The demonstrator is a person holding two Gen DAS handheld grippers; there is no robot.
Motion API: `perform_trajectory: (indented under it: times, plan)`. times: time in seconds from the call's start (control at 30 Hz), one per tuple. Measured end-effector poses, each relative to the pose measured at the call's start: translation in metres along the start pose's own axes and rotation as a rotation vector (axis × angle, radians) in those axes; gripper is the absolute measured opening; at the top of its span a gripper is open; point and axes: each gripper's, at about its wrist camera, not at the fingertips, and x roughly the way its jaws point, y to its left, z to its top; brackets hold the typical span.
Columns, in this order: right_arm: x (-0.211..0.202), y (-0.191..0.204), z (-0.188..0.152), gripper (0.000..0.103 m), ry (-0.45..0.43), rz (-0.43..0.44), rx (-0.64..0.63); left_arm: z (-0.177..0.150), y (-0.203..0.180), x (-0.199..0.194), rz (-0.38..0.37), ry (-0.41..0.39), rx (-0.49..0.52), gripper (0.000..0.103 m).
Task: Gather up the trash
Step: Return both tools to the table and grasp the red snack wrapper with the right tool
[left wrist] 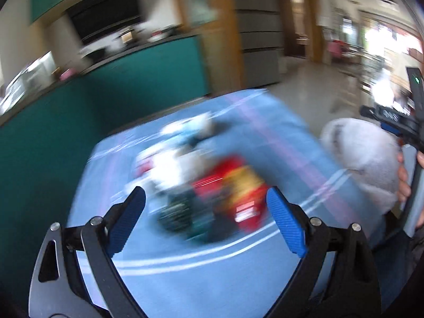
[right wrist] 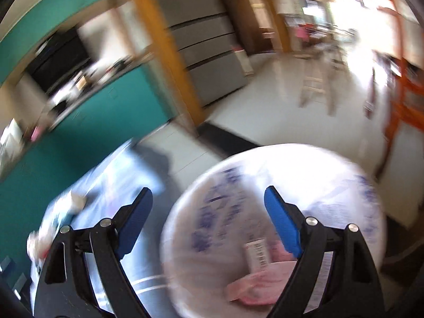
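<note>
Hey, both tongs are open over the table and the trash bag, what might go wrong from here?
1. Both views are motion-blurred, so the left tongs could close on the wrong piece of the wrapper pile, or miss it.
2. The pile is tightly clustered on the blue tablecloth; a grab for the red packet may nudge neighbours toward the edge.
3. The bag sits beside the table; its lining looks loose, so the right tongs could snag it.
</note>
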Motion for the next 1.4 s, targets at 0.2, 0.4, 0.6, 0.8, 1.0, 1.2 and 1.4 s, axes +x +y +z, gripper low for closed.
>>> perform_trajectory:
  times: [0.2,0.4,0.6,0.8,1.0,1.2,1.4]
  plan:
    - [0.026,0.172,-0.024,0.085,0.236,0.277,-0.442,-0.025,0.098,-0.018,0.146,0.074,-0.190,0.094]
    - [-0.003,0.259,-0.058,0.085,0.116,0.416,-0.707,-0.040,0.138,-0.049,0.189,0.061,-0.250,0.097]
    - [0.024,0.253,-0.089,0.086,0.229,0.433,-0.743,-0.054,0.144,-0.041,0.164,0.090,-0.269,0.097]
    - [0.030,0.252,-0.088,0.086,0.297,0.531,-0.710,-0.055,0.131,-0.032,0.144,0.112,-0.239,0.097]
    - [0.018,0.249,-0.086,0.086,0.283,0.557,-0.722,-0.057,0.123,-0.029,0.137,0.127,-0.220,0.097]
    - [0.012,0.242,-0.089,0.086,0.298,0.572,-0.735,-0.058,0.121,-0.027,0.132,0.142,-0.229,0.097]
    - [0.018,0.248,-0.106,0.086,0.334,0.572,-0.766,-0.060,0.117,-0.026,0.120,0.158,-0.230,0.097]
